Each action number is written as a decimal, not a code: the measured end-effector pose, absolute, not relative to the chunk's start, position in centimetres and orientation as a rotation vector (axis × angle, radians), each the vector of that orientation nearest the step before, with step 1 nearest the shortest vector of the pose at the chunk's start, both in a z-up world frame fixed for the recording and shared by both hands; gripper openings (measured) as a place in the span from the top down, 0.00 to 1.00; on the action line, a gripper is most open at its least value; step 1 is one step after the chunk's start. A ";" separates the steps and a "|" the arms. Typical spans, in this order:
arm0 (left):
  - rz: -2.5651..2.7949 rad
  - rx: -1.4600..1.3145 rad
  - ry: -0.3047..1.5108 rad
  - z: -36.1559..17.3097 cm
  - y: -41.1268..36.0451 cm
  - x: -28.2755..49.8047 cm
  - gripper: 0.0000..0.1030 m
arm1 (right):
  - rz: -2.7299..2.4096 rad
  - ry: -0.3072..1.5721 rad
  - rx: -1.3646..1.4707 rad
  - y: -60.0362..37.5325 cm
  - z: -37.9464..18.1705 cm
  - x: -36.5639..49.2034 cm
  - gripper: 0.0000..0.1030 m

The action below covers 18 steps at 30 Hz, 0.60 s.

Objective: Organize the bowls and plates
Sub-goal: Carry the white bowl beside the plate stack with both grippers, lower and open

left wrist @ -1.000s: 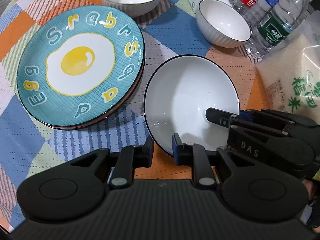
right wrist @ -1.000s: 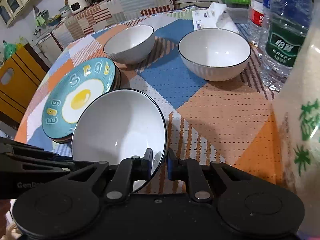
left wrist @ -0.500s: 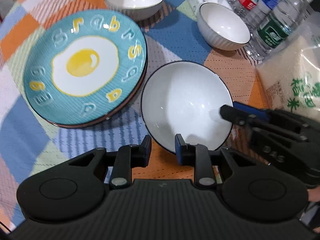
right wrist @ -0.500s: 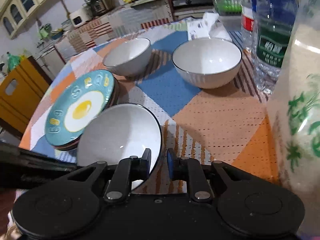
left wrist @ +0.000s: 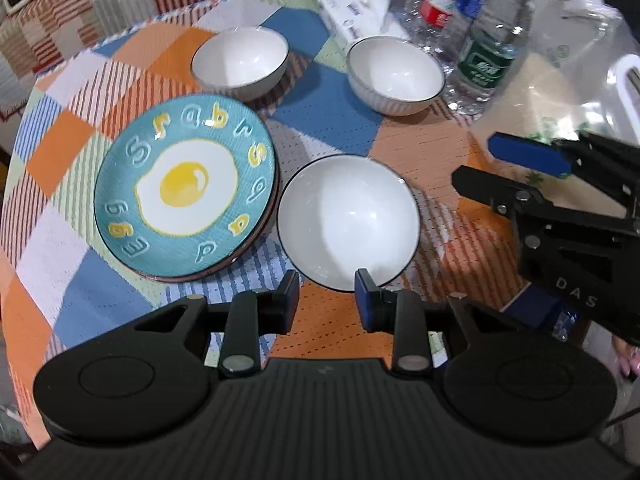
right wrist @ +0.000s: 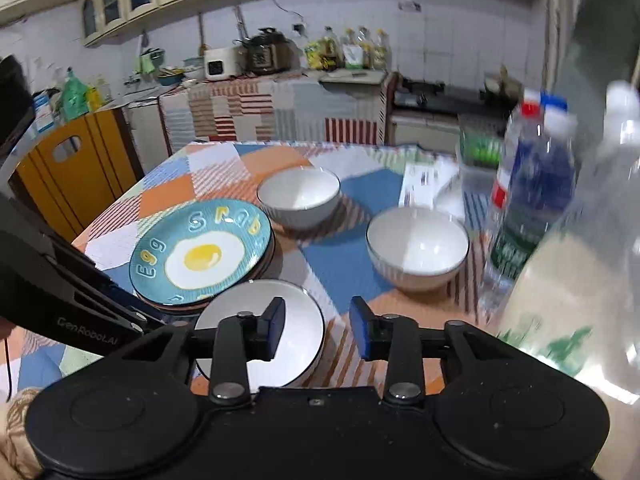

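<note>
A teal fried-egg plate (left wrist: 184, 190) tops a small stack at the left of the table; it also shows in the right wrist view (right wrist: 200, 254). A white bowl (left wrist: 348, 220) sits on the cloth just right of it, seen too in the right wrist view (right wrist: 296, 320). Two more white bowls stand farther back, one at the left (left wrist: 240, 60) and one at the right (left wrist: 394, 72). My left gripper (left wrist: 326, 300) is open and empty, just short of the near bowl. My right gripper (right wrist: 316, 330) is open and empty, raised above that bowl's right side.
Water bottles (left wrist: 486, 50) and a tissue pack (left wrist: 356, 12) stand at the back right. A bag of rice (right wrist: 560, 312) and a clear jug (left wrist: 592, 64) fill the right side. The patchwork cloth (left wrist: 328, 120) covers the round table. Kitchen counters lie beyond.
Both grippers let go of the near bowl's rim, opened and pulled back and up. The bowl now rests flat on the cloth beside the plates.
</note>
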State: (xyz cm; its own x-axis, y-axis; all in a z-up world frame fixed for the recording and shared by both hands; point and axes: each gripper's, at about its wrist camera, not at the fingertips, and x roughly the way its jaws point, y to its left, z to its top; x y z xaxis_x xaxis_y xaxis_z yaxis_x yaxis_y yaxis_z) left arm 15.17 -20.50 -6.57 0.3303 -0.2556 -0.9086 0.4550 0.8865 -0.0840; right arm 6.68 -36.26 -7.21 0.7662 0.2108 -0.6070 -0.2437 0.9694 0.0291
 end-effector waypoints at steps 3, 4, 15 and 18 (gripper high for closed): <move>-0.476 0.221 1.123 -5.7 -20.7 14.9 0.69 | 0.274 0.648 -0.125 -35.7 -6.0 6.4 0.58; -0.479 0.222 1.119 -5.4 -20.8 14.9 0.68 | 0.291 0.651 -0.161 -35.6 -5.7 6.3 0.57; -0.487 0.243 1.013 -3.3 -21.3 17.1 0.40 | 0.301 0.746 -0.373 -36.0 -3.6 7.5 0.31; -0.479 0.250 0.955 -3.4 -21.7 18.1 0.32 | 0.272 0.782 -0.354 -36.6 -3.1 9.0 0.29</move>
